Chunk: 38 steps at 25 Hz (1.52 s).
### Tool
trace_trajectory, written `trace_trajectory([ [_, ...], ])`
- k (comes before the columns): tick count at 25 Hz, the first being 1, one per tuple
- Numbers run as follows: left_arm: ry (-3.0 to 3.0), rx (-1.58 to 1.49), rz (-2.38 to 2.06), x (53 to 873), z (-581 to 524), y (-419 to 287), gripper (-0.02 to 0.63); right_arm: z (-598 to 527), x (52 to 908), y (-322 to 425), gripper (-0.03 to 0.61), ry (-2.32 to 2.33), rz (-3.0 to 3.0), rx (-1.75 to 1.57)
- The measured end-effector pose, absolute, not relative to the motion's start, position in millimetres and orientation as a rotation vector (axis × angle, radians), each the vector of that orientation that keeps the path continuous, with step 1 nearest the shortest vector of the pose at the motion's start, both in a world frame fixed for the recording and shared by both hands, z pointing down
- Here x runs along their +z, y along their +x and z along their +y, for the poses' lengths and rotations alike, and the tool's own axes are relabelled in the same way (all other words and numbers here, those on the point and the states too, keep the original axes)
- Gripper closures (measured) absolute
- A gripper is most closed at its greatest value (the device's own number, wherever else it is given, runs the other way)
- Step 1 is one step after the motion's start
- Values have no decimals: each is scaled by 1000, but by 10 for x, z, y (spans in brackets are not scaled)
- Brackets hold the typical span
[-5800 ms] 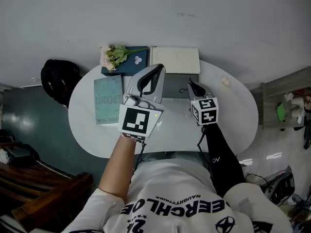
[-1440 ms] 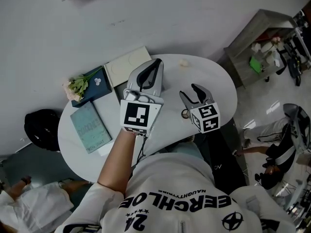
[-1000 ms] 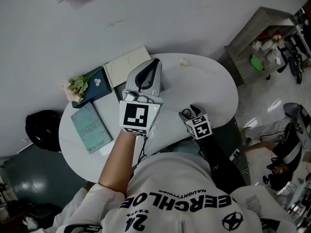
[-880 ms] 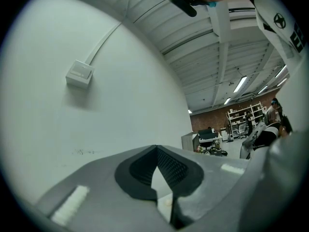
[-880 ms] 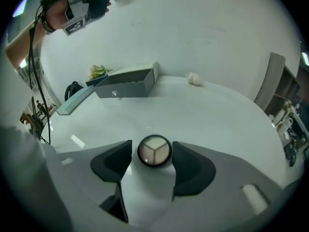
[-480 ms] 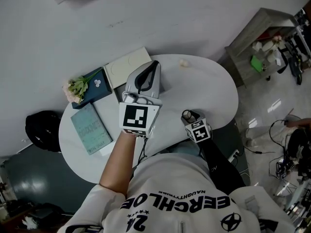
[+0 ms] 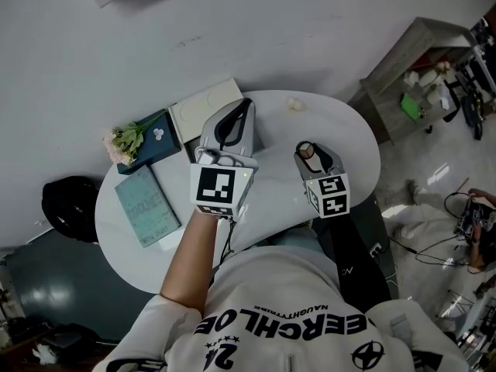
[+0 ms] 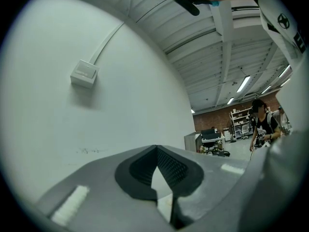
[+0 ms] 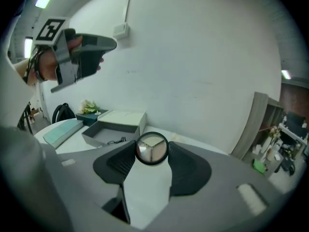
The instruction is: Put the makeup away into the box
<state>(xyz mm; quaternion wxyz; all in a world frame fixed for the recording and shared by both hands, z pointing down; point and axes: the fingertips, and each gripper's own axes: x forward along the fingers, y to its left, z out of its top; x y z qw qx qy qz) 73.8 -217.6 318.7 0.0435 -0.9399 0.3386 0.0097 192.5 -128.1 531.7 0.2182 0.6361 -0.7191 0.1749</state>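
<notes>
Right claw (image 7: 310,152) pinches a round mirrored compact (image 9: 151,149).

Shuts the right gripper (image 7: 309,149) on the round compact (image 9: 151,149), where a little over a second ago spread its jaws wide and empty above the table (image 7: 350,144). Lifts that compact clear of the tabletop; half a second ago still pressed it low at the near edge, close to the person. Brings the right gripper up and forward again, farther over the table and nearer the open box (image 9: 106,137). Turns the head view as well, slanted against the oldest picture.
</notes>
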Motion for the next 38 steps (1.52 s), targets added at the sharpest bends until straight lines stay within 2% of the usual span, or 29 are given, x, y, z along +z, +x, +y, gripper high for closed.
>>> trace_trajectory([
  [14,-2826,-31,1118,3146,-2271,681,614,-1555,3485,2063,336,2020,-2121,14],
  [24,-2802,-22,1185,3136,-2252,462,614,-1619,3507,1903,336,1960,-2168,33],
  [38,-2643,-74,1461,3163,-2242,-712,614,-1984,3572,636,336,1667,-2424,-2],
])
